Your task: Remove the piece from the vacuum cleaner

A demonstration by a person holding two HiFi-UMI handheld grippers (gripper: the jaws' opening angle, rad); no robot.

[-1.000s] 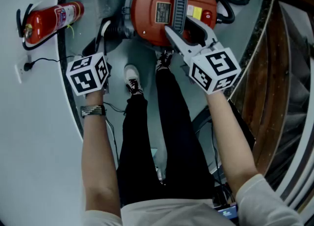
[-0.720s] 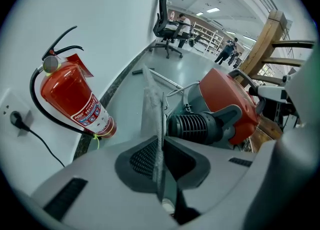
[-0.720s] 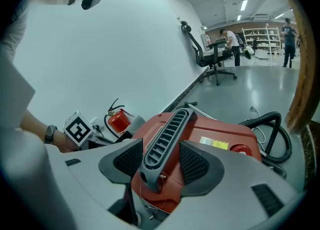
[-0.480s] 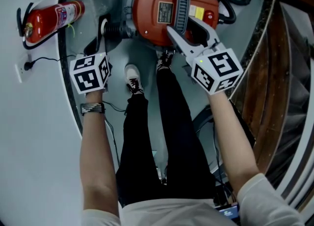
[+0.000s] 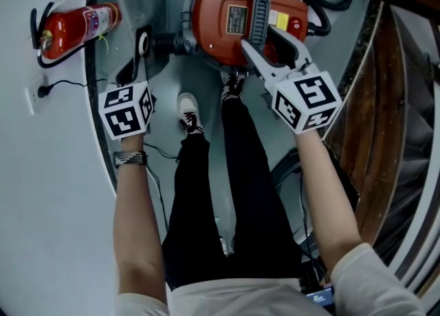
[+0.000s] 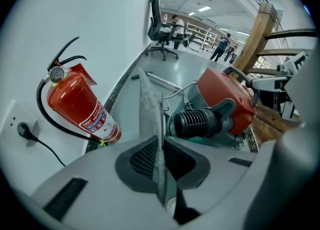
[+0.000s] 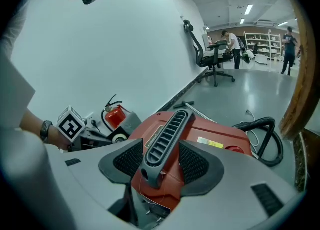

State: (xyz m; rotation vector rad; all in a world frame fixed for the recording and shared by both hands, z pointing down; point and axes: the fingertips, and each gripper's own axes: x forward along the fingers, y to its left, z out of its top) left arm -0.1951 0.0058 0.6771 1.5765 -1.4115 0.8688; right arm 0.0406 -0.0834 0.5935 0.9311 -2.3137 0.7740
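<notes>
Grey piece [image 6: 150, 99] pinched edge-on in the left gripper's [image 6: 161, 160] just-closed jaws; right gripper's [image 7: 162, 161] jaws stand apart astride the handle [image 7: 167, 129] of the vacuum cleaner [image 5: 213, 19].

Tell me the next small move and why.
Probably draw the left hand-held gripper back, sliding the thin grey flat panel away from the red vacuum cleaner: its jaws have just closed on the panel's edge, while the right hand-held gripper straddles the vacuum's dark ribbed handle.
</notes>
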